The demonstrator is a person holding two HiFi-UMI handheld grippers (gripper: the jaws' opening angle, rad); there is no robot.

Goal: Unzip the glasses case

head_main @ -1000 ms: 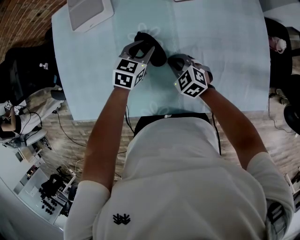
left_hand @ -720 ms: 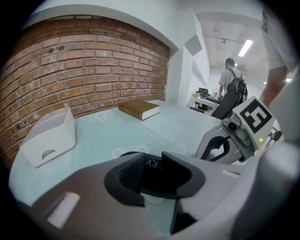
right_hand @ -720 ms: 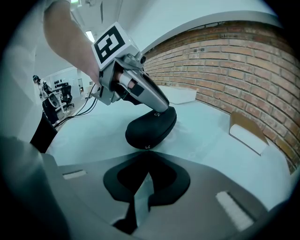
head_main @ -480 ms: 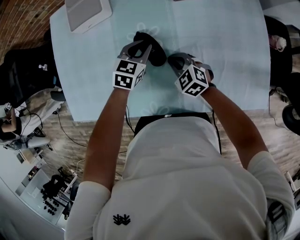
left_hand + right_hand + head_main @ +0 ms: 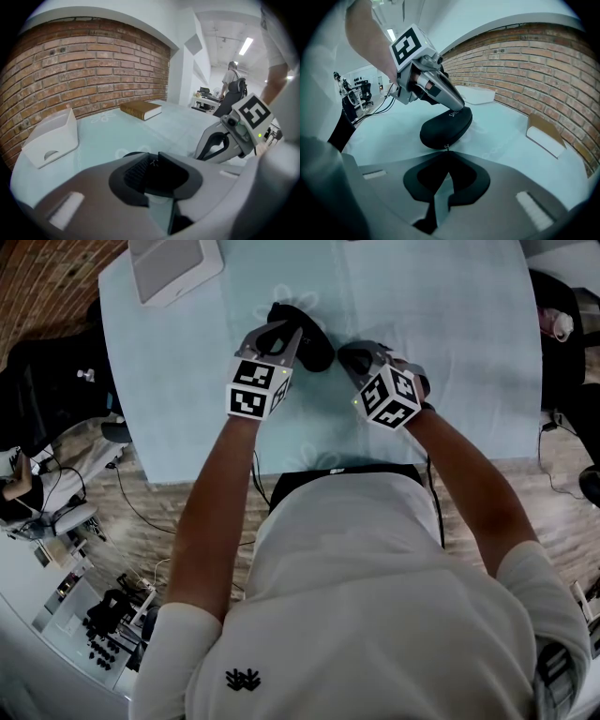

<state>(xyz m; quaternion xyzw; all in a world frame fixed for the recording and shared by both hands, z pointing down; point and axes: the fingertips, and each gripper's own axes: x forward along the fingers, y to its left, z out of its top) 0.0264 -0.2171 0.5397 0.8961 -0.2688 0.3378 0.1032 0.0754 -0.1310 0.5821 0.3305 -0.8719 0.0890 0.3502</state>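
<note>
At the near edge of the worktop [image 5: 450, 352], both tools bear on the black glasses case [image 5: 317, 351]. The case lies flat on the pale blue cover and appears closed.

Right tool [image 5: 446, 154]: jaws narrow, tips meeting on the small metal zip pull [image 5: 446, 147] at the case's near end. Judged purpose: to draw the slider round the seam.

Left tool [image 5: 458, 108]: jaws have just been closing and now stand narrow, nipping the far end of the case from above. Judged purpose: to anchor the case so the pull does not drag it along.

Beyond, well apart from the case, stand a white open box [image 5: 54, 138], a brown book [image 5: 140, 109] and a brick wall [image 5: 84, 70]. None of them hinders the work. The one likely obstruction is the left tool itself, which sits over the zip's path at the far end.
</note>
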